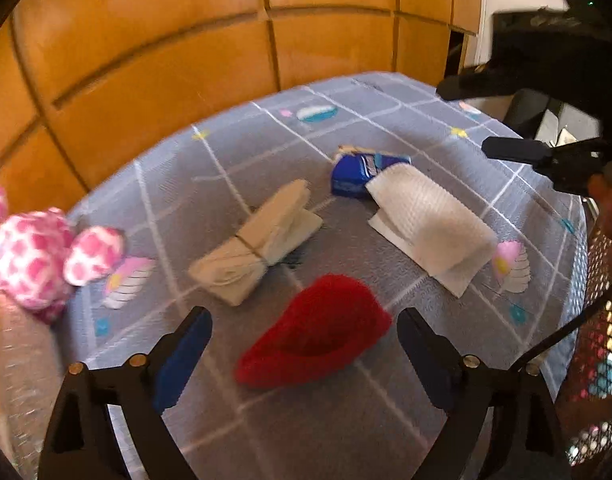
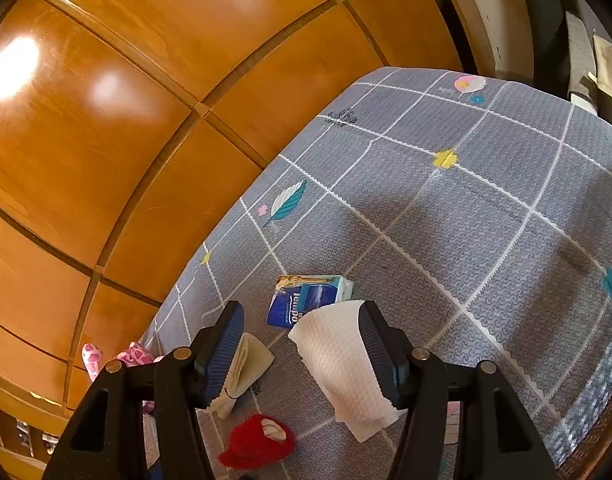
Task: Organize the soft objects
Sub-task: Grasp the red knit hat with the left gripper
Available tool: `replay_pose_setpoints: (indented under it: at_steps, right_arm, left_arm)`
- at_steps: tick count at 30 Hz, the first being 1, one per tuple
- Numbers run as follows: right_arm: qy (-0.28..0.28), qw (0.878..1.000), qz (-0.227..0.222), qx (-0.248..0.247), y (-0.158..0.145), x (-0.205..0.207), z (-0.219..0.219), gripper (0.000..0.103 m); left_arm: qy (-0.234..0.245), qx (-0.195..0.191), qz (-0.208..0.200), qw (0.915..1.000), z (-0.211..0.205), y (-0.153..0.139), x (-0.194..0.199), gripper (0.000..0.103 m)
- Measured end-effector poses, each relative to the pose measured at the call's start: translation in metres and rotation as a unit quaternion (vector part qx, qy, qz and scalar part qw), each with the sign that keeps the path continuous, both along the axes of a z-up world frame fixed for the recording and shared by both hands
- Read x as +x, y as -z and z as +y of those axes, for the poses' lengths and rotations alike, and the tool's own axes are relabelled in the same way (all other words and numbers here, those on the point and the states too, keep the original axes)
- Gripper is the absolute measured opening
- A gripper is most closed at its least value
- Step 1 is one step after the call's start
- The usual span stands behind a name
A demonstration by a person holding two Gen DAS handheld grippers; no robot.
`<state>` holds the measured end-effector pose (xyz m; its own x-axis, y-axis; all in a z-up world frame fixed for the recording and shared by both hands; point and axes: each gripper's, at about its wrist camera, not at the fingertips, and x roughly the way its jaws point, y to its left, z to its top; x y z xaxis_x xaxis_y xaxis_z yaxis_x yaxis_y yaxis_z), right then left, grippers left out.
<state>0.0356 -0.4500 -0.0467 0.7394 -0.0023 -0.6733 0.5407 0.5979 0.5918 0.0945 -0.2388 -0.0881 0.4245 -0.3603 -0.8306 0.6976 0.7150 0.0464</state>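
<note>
Left gripper gapes wide around the red sock, right gripper parted and empty, and the cloth, tissue and plush remain scattered.

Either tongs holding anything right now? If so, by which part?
No. The left tongs stand open around the red knit piece, pads clear. The right tongs hover open above the white paper towel, gripping nothing.
</note>
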Motion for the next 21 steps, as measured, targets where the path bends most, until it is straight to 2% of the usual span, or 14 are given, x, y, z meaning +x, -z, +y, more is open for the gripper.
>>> replay_pose_setpoints:
  at_steps: [2,3,4,5,6,7,8,11,16,18,21]
  right_arm:
    - [0.0,1.0,0.002,0.002,0.001,0.001,0.0,0.06]
    - [-0.001,1.0,0.004,0.004,0.002,0.002,0.0,0.06]
    - [-0.002,1.0,0.005,0.005,0.002,0.003,0.0,0.06]
    - [-0.003,1.0,0.007,0.005,0.002,0.003,0.0,0.06]
    - [-0.005,1.0,0.009,0.005,0.003,0.004,0.0,0.06]
    - [-0.007,1.0,0.011,0.006,0.003,0.005,0.0,0.06]
    - [-0.01,1.0,0.014,0.006,0.004,0.007,0.001,0.06]
    - [-0.021,0.999,0.027,0.001,0.006,0.012,0.004,0.06]
    - [-0.027,0.997,0.073,-0.027,0.01,0.021,0.012,0.06]
    - [-0.031,0.995,0.092,-0.035,0.014,0.024,0.014,0.06]
    - [-0.044,0.991,0.122,-0.044,0.02,0.032,0.019,0.06]
  left_arm:
    - [-0.003,0.003,0.046,0.9989,-0.004,0.015,0.009,0.091]
    - [-0.01,0.004,0.06,0.9981,-0.003,0.021,0.012,0.08]
    - [-0.018,0.0,0.071,0.9973,0.0,0.026,0.013,0.079]
    - [-0.024,-0.012,0.063,0.9977,0.004,0.026,0.013,0.073]
    - [-0.034,-0.015,0.055,0.9978,0.009,0.025,0.011,0.061]
    - [-0.041,-0.018,0.05,0.9977,0.013,0.023,0.011,0.053]
    - [-0.053,-0.022,0.051,0.9971,0.021,0.021,0.012,0.037]
    - [-0.065,-0.042,0.073,0.9943,0.042,0.017,0.013,0.031]
    - [-0.088,-0.052,0.07,0.9922,0.081,0.019,-0.001,0.03]
    - [-0.085,-0.064,0.059,0.9926,0.089,0.021,-0.01,0.032]
    - [-0.078,-0.062,0.044,0.9941,0.096,0.023,-0.02,0.034]
